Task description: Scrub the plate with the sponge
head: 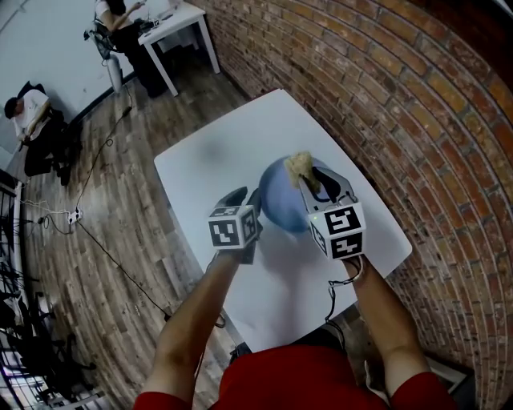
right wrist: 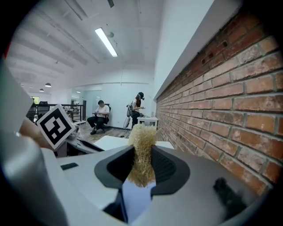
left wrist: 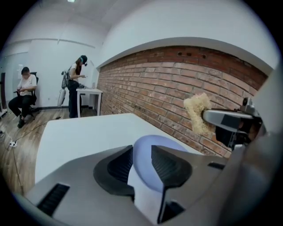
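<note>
A round blue plate (head: 282, 200) lies on the white table (head: 216, 144). In the head view my left gripper (head: 250, 210) sits at the plate's left rim. Its jaws stand apart in the left gripper view, where the left gripper (left wrist: 142, 152) frames the plate's (left wrist: 163, 141) near edge without the pads pressing on it. My right gripper (head: 309, 178) hovers over the plate's far right part, shut on a tan fibrous sponge (head: 300, 166). In the right gripper view the sponge (right wrist: 142, 145) is pinched upright between the right gripper's (right wrist: 142, 165) pads, with the blue plate (right wrist: 135, 198) below.
A brick wall (head: 417, 104) runs along the table's far and right sides. On the wooden floor (head: 120, 208) to the left lie cables and a power strip (head: 74, 215). A white desk (head: 178, 24) with a person stands at the back; another person (head: 28, 112) sits at far left.
</note>
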A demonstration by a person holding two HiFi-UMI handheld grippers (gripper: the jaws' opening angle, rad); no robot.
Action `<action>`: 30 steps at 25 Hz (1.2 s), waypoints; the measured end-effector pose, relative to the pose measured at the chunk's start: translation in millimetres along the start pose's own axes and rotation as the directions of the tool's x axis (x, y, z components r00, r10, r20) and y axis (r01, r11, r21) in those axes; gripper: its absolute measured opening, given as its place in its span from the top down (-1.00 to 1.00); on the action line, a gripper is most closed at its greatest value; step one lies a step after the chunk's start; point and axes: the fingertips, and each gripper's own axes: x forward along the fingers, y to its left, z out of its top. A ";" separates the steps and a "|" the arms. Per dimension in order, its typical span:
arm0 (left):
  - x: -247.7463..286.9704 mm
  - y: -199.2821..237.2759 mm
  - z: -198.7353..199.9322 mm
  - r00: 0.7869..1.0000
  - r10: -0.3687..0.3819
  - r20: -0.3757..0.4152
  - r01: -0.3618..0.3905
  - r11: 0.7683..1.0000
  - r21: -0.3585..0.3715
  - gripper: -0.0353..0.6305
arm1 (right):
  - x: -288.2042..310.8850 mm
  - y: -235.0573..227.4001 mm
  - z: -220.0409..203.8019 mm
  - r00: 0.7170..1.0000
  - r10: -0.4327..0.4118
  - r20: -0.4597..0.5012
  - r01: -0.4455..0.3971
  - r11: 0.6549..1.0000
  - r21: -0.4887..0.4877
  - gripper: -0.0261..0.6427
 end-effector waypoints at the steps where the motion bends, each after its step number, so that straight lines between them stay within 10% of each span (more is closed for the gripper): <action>1: 4.3 1.8 -5.0 1.000 -0.001 -0.031 0.001 1.000 -0.012 0.47 | 5.7 0.7 -5.4 1.000 0.002 -0.025 -0.002 1.000 -0.002 0.56; 14: 55.6 14.9 -59.2 0.958 -0.034 -0.286 -0.004 0.992 -0.130 0.43 | 79.8 15.0 -80.8 0.933 0.078 -0.352 -0.073 0.997 0.029 0.56; 30: 78.1 16.6 -73.1 0.942 -0.011 -0.335 -0.048 0.985 -0.166 0.73 | 136.4 27.5 -120.5 0.878 0.094 -0.470 -0.141 0.988 -0.065 0.56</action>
